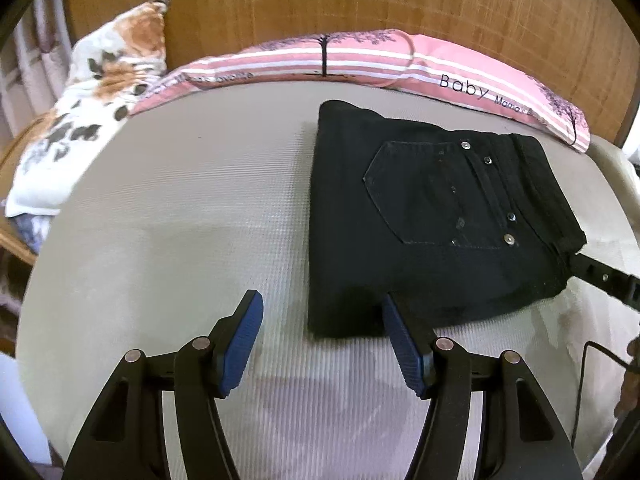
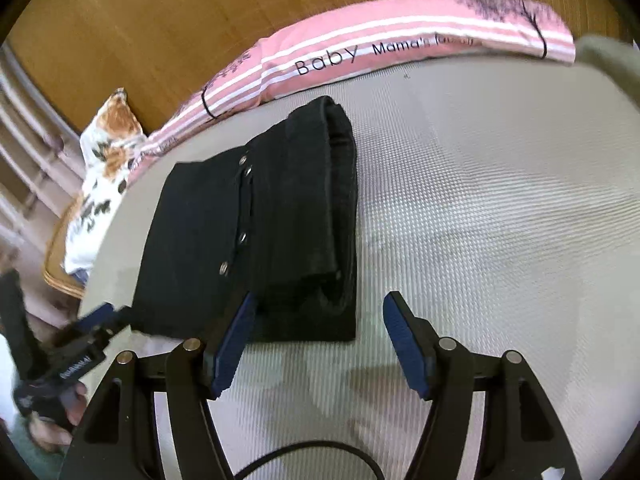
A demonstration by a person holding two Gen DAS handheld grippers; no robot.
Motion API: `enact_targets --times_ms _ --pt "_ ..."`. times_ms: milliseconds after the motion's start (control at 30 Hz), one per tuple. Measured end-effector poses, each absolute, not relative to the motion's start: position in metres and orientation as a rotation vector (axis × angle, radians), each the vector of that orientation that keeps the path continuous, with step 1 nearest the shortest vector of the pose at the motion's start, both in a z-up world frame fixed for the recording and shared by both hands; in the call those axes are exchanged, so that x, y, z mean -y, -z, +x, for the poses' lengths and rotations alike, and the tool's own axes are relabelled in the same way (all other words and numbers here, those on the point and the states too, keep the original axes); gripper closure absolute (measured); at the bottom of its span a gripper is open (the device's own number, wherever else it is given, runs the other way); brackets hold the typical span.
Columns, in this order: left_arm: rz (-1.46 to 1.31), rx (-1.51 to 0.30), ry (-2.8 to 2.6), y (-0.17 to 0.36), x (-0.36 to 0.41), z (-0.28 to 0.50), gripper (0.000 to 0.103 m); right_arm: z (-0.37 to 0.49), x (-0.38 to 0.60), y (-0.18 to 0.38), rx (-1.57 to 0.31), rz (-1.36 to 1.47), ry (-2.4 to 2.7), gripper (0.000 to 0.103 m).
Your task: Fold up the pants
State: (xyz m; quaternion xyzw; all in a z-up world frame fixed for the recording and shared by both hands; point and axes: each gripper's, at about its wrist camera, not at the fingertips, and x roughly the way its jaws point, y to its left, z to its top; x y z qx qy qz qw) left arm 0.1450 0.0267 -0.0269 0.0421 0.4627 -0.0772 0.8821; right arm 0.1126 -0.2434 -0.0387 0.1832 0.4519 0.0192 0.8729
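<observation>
Black pants (image 1: 432,220) lie folded into a compact rectangle on the grey mattress (image 1: 180,220), back pocket and rivets facing up. My left gripper (image 1: 320,300) hovers open at their near-left corner, with only mattress between its blue pads. The right gripper's black finger (image 1: 604,276) shows at the pants' right edge. In the right wrist view the folded pants (image 2: 256,232) sit left of centre, waistband layers stacked on the right side. My right gripper (image 2: 319,300) stands open at their near edge, nothing held. The left gripper (image 2: 96,320) shows at the lower left, held by a hand (image 2: 68,404).
A pink striped pillow (image 1: 400,60) printed "Baby" lies along the far edge against a wooden headboard (image 1: 320,0). A floral cloth (image 1: 100,100) is bunched at the far left corner. A black cable (image 2: 304,460) runs under the right gripper. Grey mattress (image 2: 500,220) stretches right of the pants.
</observation>
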Motion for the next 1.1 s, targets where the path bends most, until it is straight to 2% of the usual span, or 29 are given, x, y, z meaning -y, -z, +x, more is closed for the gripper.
enact_targets --times_ms 167,233,267,433,667,1100 --pt "0.076 -0.937 0.133 0.018 -0.025 0.118 0.031 0.087 0.22 0.021 -0.891 0.291 0.03 0.03" --pt "0.073 -0.939 0.133 0.018 -0.024 0.108 0.031 0.08 0.211 0.017 -0.88 0.259 0.042 0.028" --pt "0.073 -0.938 0.132 0.018 -0.023 0.103 0.03 0.075 0.205 0.015 -0.876 0.239 0.051 0.023" --pt "0.081 -0.937 0.123 0.019 -0.021 0.085 0.029 0.059 0.186 0.009 -0.858 0.198 0.057 0.012" --pt "0.088 -0.905 0.116 0.016 -0.018 0.063 0.026 0.045 0.167 0.002 -0.836 0.127 0.068 0.007" --pt "0.105 -0.875 0.088 0.013 -0.012 0.052 0.024 0.036 0.167 -0.001 -0.807 0.114 0.109 0.006"
